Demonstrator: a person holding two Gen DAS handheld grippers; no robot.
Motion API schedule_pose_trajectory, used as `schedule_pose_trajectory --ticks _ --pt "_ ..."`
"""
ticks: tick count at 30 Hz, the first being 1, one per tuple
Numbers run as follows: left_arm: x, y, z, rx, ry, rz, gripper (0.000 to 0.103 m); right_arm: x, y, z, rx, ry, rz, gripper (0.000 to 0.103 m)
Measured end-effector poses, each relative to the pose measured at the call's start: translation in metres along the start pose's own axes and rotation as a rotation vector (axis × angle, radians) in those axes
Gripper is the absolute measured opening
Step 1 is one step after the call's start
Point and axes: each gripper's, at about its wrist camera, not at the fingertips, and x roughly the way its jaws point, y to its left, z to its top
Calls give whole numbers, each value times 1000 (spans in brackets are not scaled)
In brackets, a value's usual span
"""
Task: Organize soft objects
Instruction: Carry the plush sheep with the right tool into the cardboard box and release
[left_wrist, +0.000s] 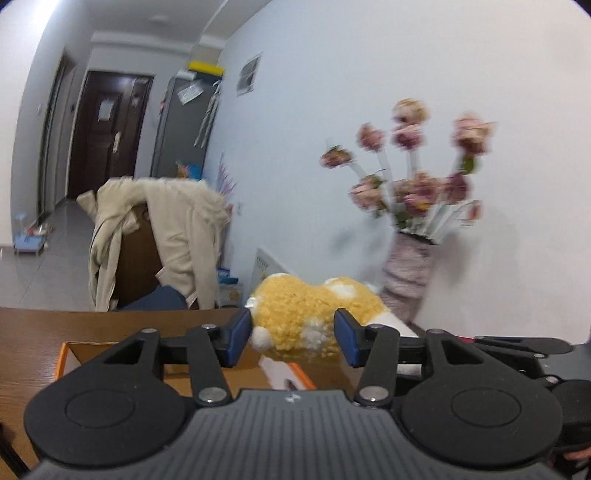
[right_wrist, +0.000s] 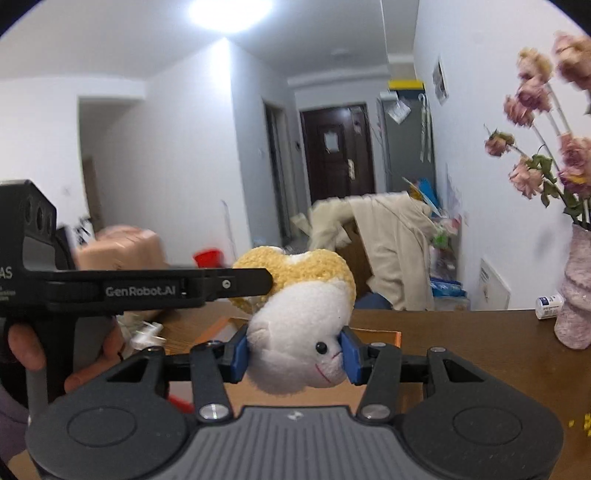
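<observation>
A plush toy (left_wrist: 299, 314) with a curly yellow body and a white face (right_wrist: 295, 350) hangs in the air between both grippers. My left gripper (left_wrist: 291, 338) is shut on the yellow body, its blue pads pressing in from both sides. My right gripper (right_wrist: 295, 356) is shut on the white head, one pad beside the eye. In the right wrist view the left gripper (right_wrist: 271, 282) comes in from the left, held by a hand (right_wrist: 22, 347). An open cardboard box with an orange rim (left_wrist: 66, 354) lies on the table below the toy.
The brown wooden table (right_wrist: 480, 350) carries a pink vase of dried flowers (right_wrist: 578, 295) at the right against the wall, with a small white bottle (right_wrist: 549, 305) beside it. A chair draped with a beige coat (left_wrist: 177, 236) stands beyond the table's far edge.
</observation>
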Motion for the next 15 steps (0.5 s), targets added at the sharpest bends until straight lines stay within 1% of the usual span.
schedule_pose_trajectory --ticks 2,3,6,8,11,15 --pt "35 21 -1 -43 47 4 50 37 -5 2 -31 40 -35 48" --pt "54 31 -4 -61 82 10 49 58 -10 1 -30 69 -48 48" --pt "104 55 -16 -87 168 38 48 112 -27 -6 -7 148 -66 48" --pt "127 65 -24 -126 204 65 47 140 -38 -13 21 191 -72 48" --pt "150 73 -34 -124 232 86 47 167 -44 -24 7 220 -97 48" --pt "169 84 -47 -129 293 96 48 188 -41 -39 -61 264 -134 49"
